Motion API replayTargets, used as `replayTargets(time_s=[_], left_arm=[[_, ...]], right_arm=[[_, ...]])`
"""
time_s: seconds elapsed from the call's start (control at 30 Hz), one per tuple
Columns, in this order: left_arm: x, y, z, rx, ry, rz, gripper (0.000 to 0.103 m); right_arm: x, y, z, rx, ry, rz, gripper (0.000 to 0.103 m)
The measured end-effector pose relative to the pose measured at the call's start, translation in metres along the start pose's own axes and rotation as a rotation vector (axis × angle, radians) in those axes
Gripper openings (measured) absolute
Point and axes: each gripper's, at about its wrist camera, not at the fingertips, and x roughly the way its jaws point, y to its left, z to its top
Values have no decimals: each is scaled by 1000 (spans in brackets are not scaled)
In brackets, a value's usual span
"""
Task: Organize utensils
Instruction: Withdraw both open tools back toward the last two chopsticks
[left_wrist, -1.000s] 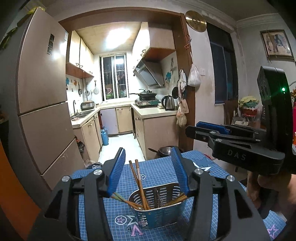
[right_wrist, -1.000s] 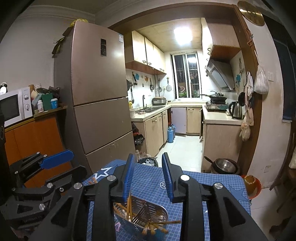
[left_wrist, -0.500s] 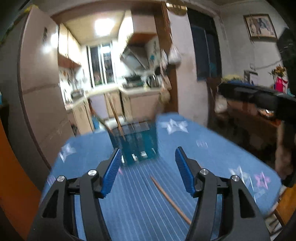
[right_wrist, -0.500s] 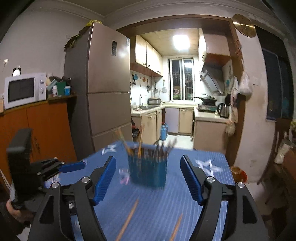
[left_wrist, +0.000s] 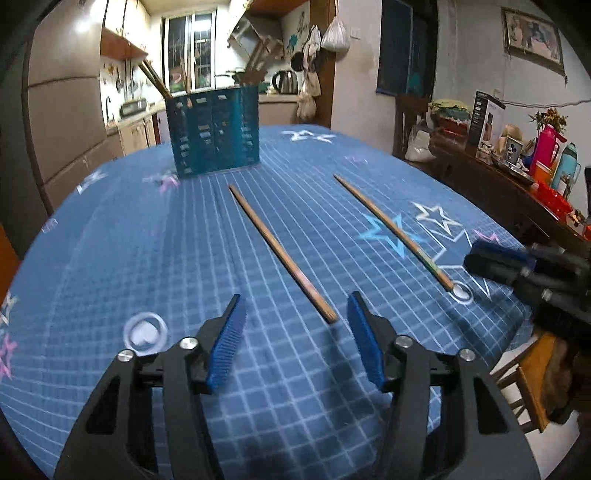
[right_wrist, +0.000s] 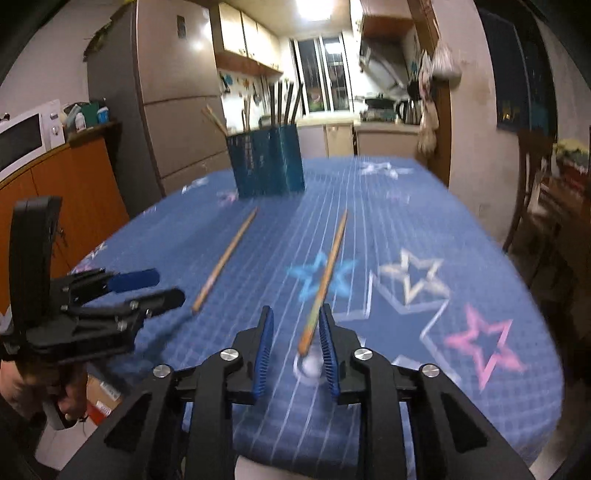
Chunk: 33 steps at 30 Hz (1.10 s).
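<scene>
We are working on two chopsticks that are lying loose on the blue mat (left_wrist: 155, 236), near the front edge, while the holder (left_wrist: 214, 133) is standing at the far side with other utensils already in it. Our left gripper (left_wrist: 295, 332) is hovering low with its jaws wide apart, and the near end of the left chopstick (left_wrist: 280, 254) is lying just ahead of the gap, a little toward the right finger. Our right gripper (right_wrist: 295, 347) is lower and its jaws are standing only partly apart, with the near end of the right chopstick (right_wrist: 325, 277) between them; the picture is blurred, so we are not sure if the pads (right_wrist: 263, 350) are touching it yet.

To do this grasp well, we are thinking each gripper should go along its stick a bit further (the very tip is thin and can slip out), keep the fingers on both sides of the wood, and close only when the pads are level with the mat. The sticks are round, so a tilted squeeze is probably making them roll away
</scene>
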Motion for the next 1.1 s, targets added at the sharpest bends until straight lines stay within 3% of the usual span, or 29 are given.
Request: replayTargets(time_s=[0.27,0.43,1.07,1.1], left_arm=[[13,-10,-5,2,5,-10,47],[18,-10,-4,-11,11,-25,28],[17,-34,-14,11,-58,32,26],[17,-33,-15,6,-62,33,22]], right_arm=[[15,3,-11,-13,16,-17,25],[22,1,-14,0,18,-23,19],[24,6,-21,-36,-32,-66,18],[24,7,-21,-42,-36,-73,17]])
